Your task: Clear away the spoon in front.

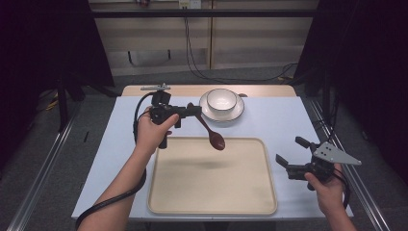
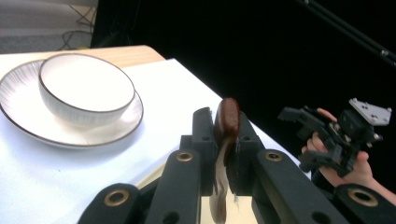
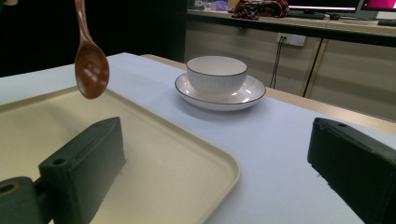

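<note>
Above the tray's (image 1: 211,202) far edge, the left gripper (image 1: 195,111) has its fingers (image 2: 204,135) closed on the handle of a spoon (image 1: 211,132). In the left gripper view the two black fingers press flat on either side of the thin handle, with no gap left between them and the wood. The gripper lies level, pointing to the right in the high view, held by the left hand (image 1: 153,131).

The spoon is dark reddish-brown wood with a glossy finish. It hangs clear of the tray, slanting down and to the right from the fingers, so the oval bowl end is the lowest part. In the right gripper view that end hangs above the tray's far side, hollow face toward the camera, and its soft shadow lies on the tray below. It touches nothing but the fingers.

Beyond the spoon, a white bowl (image 1: 222,99) with a dark rim sits on a matching plate (image 1: 236,113) at the back of the desk (image 1: 284,120).

At the right, well apart from the spoon, the right gripper (image 1: 289,153) hovers over the desk just beside the tray's right edge. Its fingers (image 3: 91,163) stand wide apart and hold nothing; bare tray rim and desk show between them.
</note>
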{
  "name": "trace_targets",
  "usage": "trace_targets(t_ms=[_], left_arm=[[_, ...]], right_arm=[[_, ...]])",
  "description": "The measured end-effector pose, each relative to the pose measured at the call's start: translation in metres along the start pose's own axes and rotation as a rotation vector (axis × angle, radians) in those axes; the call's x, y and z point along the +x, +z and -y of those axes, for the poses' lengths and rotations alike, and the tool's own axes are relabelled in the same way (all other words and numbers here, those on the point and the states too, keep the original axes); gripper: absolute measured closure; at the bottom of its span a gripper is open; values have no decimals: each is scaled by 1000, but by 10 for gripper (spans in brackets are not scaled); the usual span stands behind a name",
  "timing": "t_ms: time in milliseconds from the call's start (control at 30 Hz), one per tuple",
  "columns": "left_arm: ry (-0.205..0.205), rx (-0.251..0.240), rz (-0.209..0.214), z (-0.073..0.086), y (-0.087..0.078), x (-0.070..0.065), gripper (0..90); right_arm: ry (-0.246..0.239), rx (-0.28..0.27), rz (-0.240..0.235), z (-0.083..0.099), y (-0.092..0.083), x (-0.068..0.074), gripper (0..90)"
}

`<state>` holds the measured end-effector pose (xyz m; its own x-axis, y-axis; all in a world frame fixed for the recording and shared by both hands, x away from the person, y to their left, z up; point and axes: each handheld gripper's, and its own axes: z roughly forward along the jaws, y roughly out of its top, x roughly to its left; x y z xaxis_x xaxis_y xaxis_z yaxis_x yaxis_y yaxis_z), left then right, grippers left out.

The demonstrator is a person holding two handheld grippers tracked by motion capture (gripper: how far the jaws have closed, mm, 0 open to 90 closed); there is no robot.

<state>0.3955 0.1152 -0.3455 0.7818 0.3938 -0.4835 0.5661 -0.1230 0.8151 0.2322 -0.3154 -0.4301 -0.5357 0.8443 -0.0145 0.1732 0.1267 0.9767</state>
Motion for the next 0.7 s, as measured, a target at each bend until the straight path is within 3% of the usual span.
trace_targets(t_ms=[700], left_arm=[[-35,135,28,18,-12,-2,838]], right_arm=[[1,8,0,1,2,0,33]])
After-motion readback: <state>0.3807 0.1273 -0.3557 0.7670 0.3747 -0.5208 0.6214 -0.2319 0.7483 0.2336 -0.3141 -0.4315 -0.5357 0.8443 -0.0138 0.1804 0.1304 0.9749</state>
